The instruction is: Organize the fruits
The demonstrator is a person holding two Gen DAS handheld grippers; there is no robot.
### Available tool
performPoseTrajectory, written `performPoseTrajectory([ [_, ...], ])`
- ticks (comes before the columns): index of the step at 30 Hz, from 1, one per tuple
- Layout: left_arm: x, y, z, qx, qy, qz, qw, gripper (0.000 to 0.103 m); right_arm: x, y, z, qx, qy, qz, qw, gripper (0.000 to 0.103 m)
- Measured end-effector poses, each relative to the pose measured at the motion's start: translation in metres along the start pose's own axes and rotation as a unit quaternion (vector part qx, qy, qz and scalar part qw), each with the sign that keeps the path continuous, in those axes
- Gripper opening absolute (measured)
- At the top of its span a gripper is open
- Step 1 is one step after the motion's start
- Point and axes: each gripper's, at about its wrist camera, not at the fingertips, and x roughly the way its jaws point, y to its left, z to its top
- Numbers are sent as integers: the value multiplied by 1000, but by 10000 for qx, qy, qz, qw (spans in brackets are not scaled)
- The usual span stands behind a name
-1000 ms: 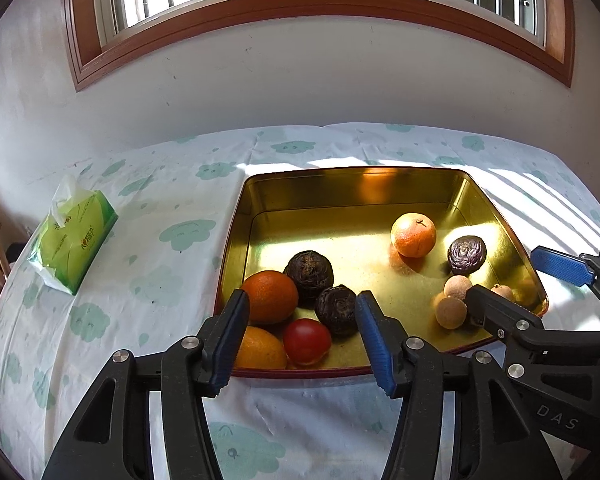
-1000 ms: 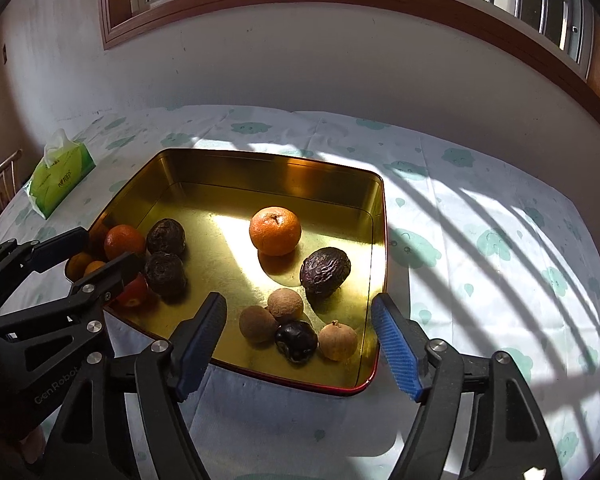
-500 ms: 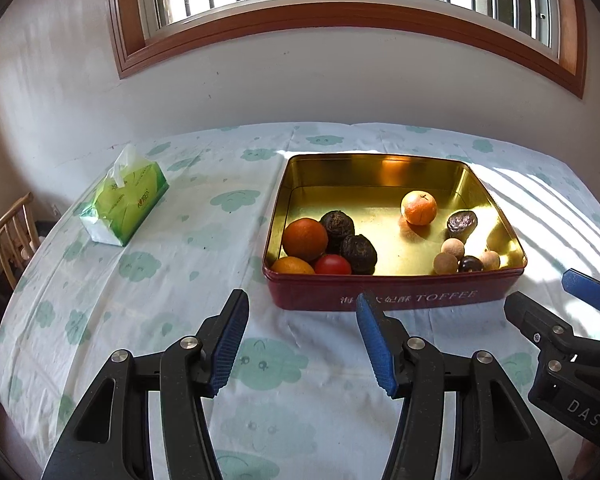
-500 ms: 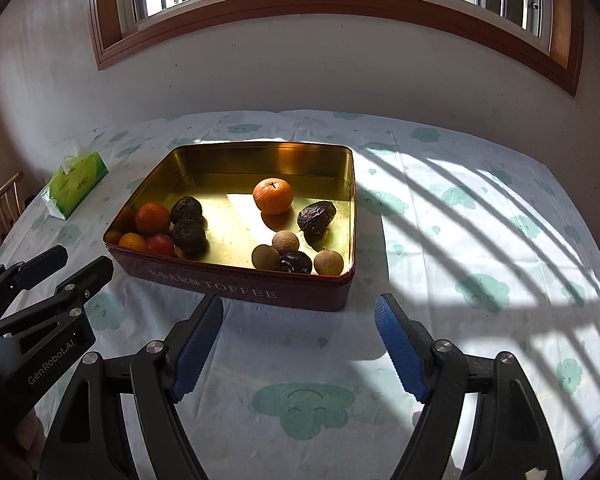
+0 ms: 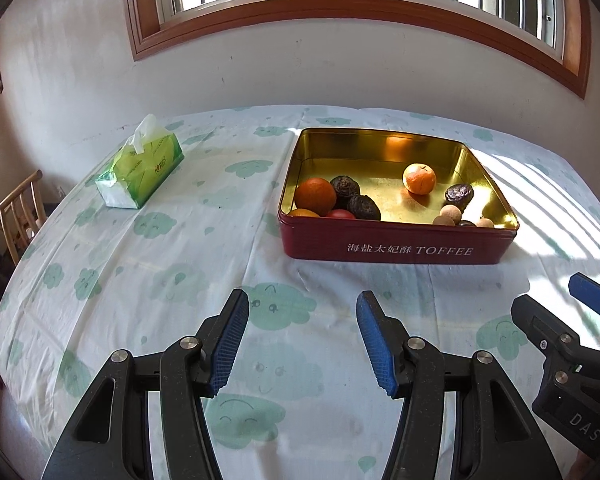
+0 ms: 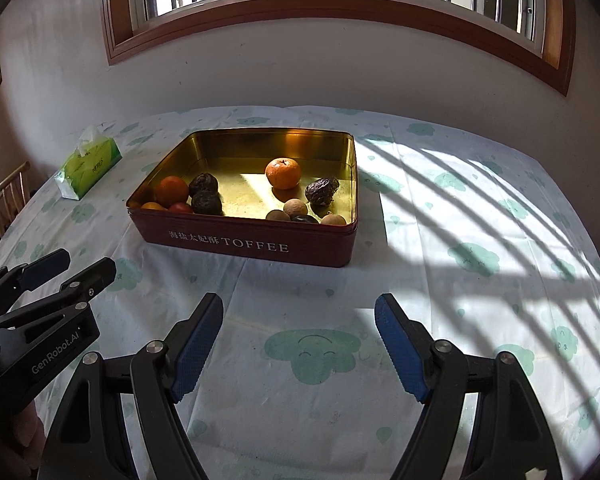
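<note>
A red toffee tin (image 5: 396, 246) with a gold inside stands on the table; it also shows in the right wrist view (image 6: 244, 242). In its left corner lie oranges (image 5: 315, 196), a red fruit (image 5: 340, 214) and two dark wrinkled fruits (image 5: 364, 207). A tangerine (image 5: 419, 178) sits mid-tin. A dark wrinkled fruit (image 5: 459, 194) and small tan round fruits (image 5: 449, 213) lie at the right. My left gripper (image 5: 300, 340) is open and empty, well in front of the tin. My right gripper (image 6: 298, 346) is open and empty, also in front of it.
A green tissue box (image 5: 140, 168) lies on the table's far left. A wooden chair (image 5: 18, 208) stands beyond the left edge. The cloud-print tablecloth (image 6: 480, 256) covers the table, with sunlit stripes at the right. A wall and window stand behind.
Both grippers have drawn back from above the tin toward the table's near side. The tin now looks smaller and farther. The fruits have not moved.
</note>
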Motion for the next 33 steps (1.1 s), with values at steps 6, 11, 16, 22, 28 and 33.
performPoseTrajectory([
  [6,-4,1,-3,-19,-6,-24,10000,57,-5,6,-2,-79,-32,-3,10000,76],
  [11,-6,1,-3,-34,-11,-16,10000,57,-6,7,-4,-66,-45,-14,10000,76],
  [16,-7,1,-5,-30,0,-19,10000,57,-4,6,-7,-61,-3,-24,10000,76],
  [22,-6,0,-7,-46,33,-35,10000,57,-3,6,-8,-59,13,-38,10000,76],
  [28,-5,0,-8,-43,45,-63,10000,57,-4,7,-10,-62,29,-25,10000,76],
  [33,-4,-1,-9,-45,79,-74,9999,57,-2,7,-11,-65,60,-39,10000,76],
])
